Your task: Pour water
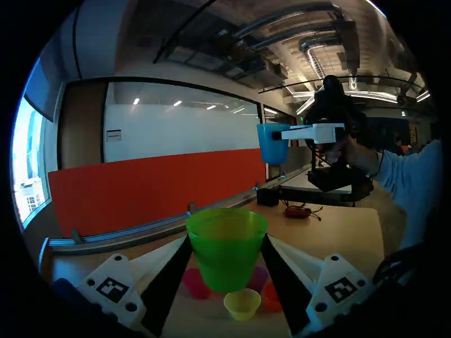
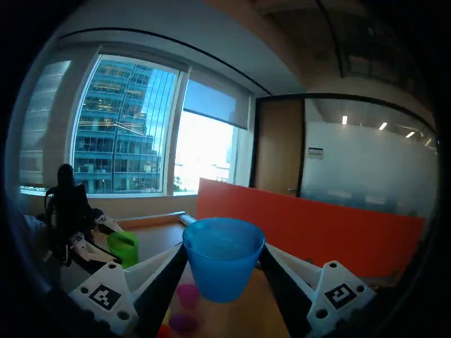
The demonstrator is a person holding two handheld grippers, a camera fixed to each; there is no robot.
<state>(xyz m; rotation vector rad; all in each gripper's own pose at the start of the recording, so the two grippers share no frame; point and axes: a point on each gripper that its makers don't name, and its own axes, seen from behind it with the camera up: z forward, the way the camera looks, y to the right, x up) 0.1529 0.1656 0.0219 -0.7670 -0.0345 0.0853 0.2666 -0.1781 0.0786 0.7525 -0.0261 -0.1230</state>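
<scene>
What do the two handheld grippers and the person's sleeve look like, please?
The left gripper and the right gripper each have white wedge-shaped fingers with black inner pads and a square black-and-white marker per finger. From afar, their upper bodies look black. The person's long sleeve is light blue.

Small cups (image 1: 242, 304) cluster on the tabletop (image 1: 344, 225) below the left gripper (image 1: 227, 248), obstructing descent there. The tabletop's middle is bare. A black box (image 1: 268, 196) and a red device (image 1: 297, 212) with cables occupy its far edge.
</scene>
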